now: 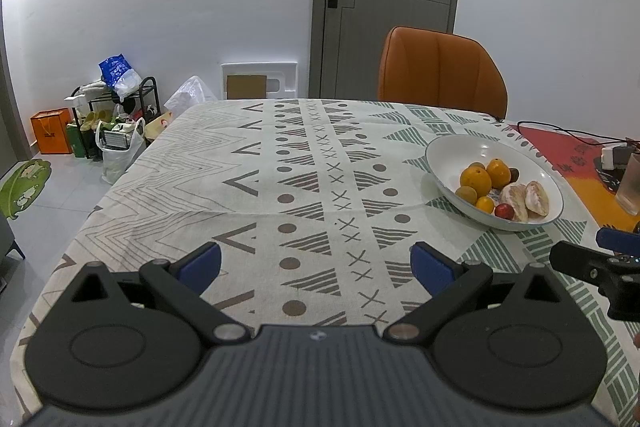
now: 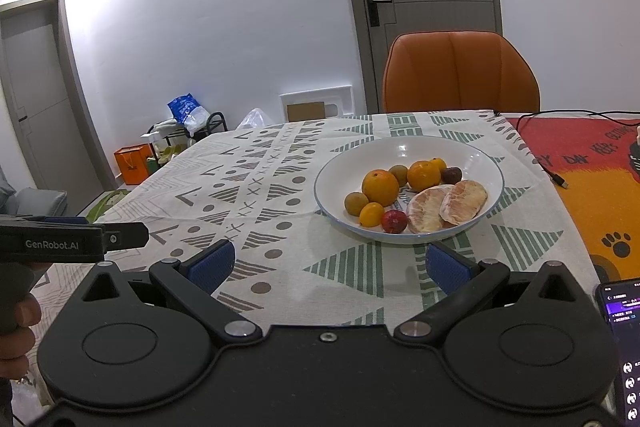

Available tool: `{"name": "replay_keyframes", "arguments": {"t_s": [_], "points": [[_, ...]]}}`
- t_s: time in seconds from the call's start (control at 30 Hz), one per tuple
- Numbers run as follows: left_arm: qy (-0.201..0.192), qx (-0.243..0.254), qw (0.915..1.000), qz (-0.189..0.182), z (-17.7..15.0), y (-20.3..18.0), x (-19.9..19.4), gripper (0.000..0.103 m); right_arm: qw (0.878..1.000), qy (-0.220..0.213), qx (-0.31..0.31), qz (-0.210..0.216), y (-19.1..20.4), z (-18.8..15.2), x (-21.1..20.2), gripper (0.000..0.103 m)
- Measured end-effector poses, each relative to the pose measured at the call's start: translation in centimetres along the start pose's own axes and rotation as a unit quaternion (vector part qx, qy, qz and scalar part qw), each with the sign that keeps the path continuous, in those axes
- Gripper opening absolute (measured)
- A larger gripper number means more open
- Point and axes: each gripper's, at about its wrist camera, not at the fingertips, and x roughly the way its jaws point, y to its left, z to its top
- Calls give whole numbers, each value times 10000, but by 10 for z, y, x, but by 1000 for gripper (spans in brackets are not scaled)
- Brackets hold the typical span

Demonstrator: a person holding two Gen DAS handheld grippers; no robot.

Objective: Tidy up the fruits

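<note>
"GenRobot.AI" lettering on left gripper (image 2: 132, 233); both left and right gripper (image 2: 326, 267) fingers wide, empty.

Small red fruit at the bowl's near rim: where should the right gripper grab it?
Probably from above, fingers across the red fruit left to right. The bowl wall blocks a low approach; a kumquat and pomelo piece crowd its sides.

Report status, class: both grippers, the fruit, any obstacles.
Left gripper open, empty, over the tablecloth. Right gripper open, empty, short of the bowl. Fruit all in bowl. Path clear.
</note>
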Motion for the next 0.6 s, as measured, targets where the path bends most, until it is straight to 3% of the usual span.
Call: {"name": "replay_keyframes", "arguments": {"t_s": [0.6], "points": [[-5,2,10000,2,0,-2,0,100,10000,16,7,-13,0,-1,1,103]]}}
